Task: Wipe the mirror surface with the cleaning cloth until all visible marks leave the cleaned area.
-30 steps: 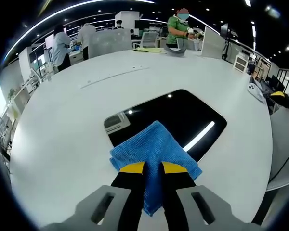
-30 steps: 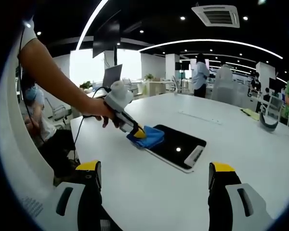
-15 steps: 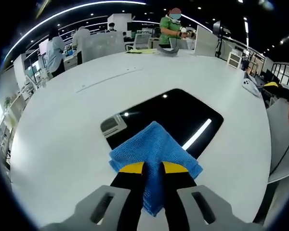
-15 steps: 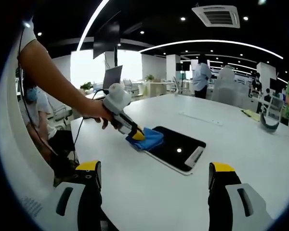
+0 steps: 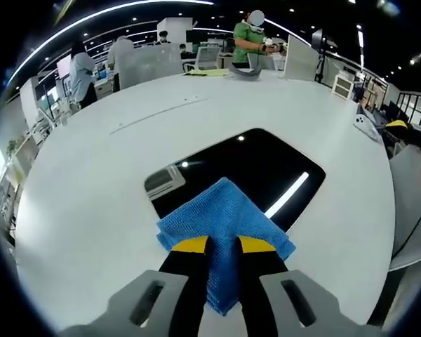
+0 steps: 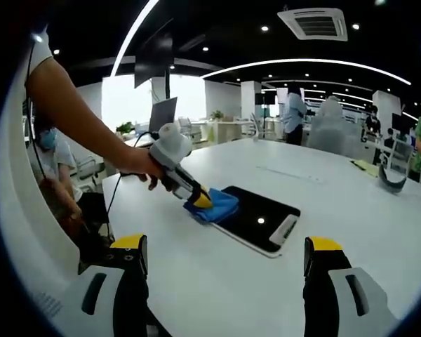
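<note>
A blue cleaning cloth (image 5: pixel 224 221) is pinched between the yellow-tipped jaws of my left gripper (image 5: pixel 222 245), which is shut on it. The cloth lies over the near corner of a dark rectangular mirror (image 5: pixel 256 165) flat on the white table (image 5: pixel 91 182). In the right gripper view a hand holds the left gripper (image 6: pixel 203 200) on the cloth (image 6: pixel 216 203) at the mirror's (image 6: pixel 263 214) left end. My right gripper (image 6: pixel 224 256) stands well back from the mirror, jaws wide apart and nothing between them.
Several people stand at desks beyond the table's far edge, one in green (image 5: pixel 249 42). A grey curved object (image 5: pixel 247 71) lies near the far edge. A seated person (image 6: pixel 52 168) is left of the table, and a cable (image 6: pixel 116 196) trails from the hand.
The left gripper and cloth have barely shifted on the mirror's near corner. My right gripper has stayed still and open.
</note>
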`<state>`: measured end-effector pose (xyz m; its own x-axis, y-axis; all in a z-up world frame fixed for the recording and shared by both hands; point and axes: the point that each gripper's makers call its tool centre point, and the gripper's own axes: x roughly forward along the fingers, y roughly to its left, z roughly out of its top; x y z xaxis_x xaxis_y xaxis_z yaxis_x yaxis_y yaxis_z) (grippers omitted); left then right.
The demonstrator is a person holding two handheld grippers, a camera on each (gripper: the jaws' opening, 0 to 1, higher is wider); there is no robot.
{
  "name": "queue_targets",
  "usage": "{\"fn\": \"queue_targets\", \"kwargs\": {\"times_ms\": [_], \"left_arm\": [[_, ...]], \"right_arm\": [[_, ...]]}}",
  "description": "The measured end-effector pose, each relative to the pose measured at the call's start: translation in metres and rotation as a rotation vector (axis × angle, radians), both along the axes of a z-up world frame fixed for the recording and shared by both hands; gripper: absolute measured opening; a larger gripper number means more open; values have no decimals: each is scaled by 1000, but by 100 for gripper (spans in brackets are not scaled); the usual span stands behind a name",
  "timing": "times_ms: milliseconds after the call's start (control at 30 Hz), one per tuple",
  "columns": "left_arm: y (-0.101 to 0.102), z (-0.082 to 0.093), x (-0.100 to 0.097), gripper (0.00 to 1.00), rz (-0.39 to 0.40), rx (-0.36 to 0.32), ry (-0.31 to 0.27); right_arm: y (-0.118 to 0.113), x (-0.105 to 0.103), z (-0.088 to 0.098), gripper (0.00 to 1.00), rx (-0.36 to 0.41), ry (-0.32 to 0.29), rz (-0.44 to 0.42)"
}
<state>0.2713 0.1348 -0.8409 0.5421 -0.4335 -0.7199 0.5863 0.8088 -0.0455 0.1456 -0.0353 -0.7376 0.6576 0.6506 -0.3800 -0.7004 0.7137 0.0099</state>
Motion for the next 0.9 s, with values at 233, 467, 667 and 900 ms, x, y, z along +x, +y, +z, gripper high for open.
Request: {"fn": "queue_targets", "kwargs": {"times_ms": [233, 467, 667, 900], "left_arm": [[-7, 0, 0, 14, 2, -1, 10], [-11, 0, 0, 15, 3, -6, 17], [-15, 0, 1, 15, -20, -10, 11], [-18, 0, 1, 16, -48, -8, -3]], "right_arm": [[-4, -3, -2, 92, -4, 5, -4], [-8, -4, -4, 92, -6, 10, -9], [-10, -4, -3, 92, -2, 10, -14], [-10, -6, -5, 92, -2, 14, -15]]}}
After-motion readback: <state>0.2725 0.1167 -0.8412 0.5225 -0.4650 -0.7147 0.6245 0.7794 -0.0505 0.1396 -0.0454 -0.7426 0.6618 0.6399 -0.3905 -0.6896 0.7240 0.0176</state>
